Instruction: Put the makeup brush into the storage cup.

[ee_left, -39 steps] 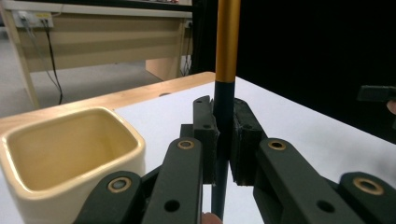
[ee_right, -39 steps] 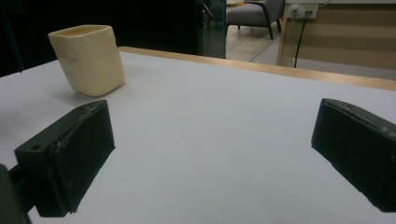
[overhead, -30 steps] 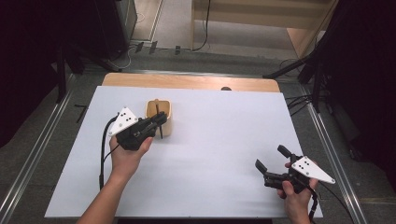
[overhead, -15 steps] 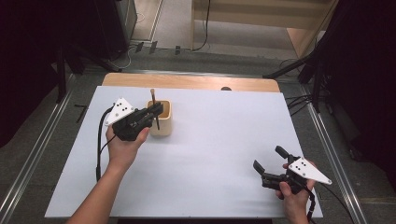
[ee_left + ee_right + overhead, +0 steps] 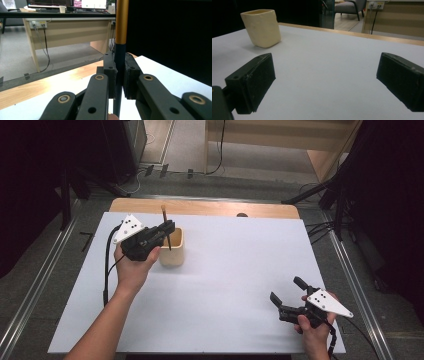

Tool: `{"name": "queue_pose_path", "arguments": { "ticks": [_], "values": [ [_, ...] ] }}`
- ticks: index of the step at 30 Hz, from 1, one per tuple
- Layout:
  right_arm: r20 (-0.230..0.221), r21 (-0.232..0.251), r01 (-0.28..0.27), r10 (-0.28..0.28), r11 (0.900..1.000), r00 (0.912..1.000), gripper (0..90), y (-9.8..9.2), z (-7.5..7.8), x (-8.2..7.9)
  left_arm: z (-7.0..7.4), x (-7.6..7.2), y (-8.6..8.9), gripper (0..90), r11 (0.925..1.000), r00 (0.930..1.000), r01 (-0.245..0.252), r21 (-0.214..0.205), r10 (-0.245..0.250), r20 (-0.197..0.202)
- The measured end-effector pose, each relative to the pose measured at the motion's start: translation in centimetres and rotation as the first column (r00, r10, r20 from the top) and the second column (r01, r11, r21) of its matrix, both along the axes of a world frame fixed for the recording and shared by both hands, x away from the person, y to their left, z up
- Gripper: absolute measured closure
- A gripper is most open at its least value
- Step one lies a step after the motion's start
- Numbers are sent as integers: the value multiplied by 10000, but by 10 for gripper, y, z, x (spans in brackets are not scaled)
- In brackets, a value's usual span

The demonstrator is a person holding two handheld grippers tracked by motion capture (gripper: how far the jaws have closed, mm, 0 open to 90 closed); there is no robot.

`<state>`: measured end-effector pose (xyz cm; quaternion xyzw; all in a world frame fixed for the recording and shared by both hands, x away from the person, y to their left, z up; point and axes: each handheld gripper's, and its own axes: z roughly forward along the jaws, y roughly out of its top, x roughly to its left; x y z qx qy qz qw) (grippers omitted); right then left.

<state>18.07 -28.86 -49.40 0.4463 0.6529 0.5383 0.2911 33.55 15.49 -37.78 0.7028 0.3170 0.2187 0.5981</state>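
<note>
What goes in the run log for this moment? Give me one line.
left gripper: shut on pen, upright over cup | right gripper: open, holding nothing | table

Wooden table (image 5: pixel 210 208) covered by a white sheet (image 5: pixel 235 270), on which a cream, square-sided cup (image 5: pixel 172 254) stands upright near the far-left corner.

Gripper (image 5: pixel 120 75) clamps upright pen (image 5: pixel 120 50); desk (image 5: pixel 62 32) behind.
</note>
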Motion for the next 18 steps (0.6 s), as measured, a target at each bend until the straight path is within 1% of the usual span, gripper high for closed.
{"name": "queue_pose_path", "arguments": {
  "ticks": [10, 12, 17, 18],
  "values": [
    [21, -40, 50, -50, 10000, 10000, 34, 0, 0, 0, 2, 12, -3, 837, 9999, 9999, -125, -30, 125, 9],
    [32, -32, 69, -69, 10000, 10000, 35, 0, 0, 0, 2, 14, -3, 837, 9998, 9998, -176, -99, 176, -13],
    [-3, -41, 104, -104, 9999, 9999, 39, -1, 0, 0, -1, 19, -3, 836, 9996, 9996, -270, -122, 270, -30],
    [3, -60, 111, -111, 9999, 9999, 40, -1, 0, 0, -3, 21, -4, 836, 9995, 9996, -289, -119, 288, -47]
  ]
}}
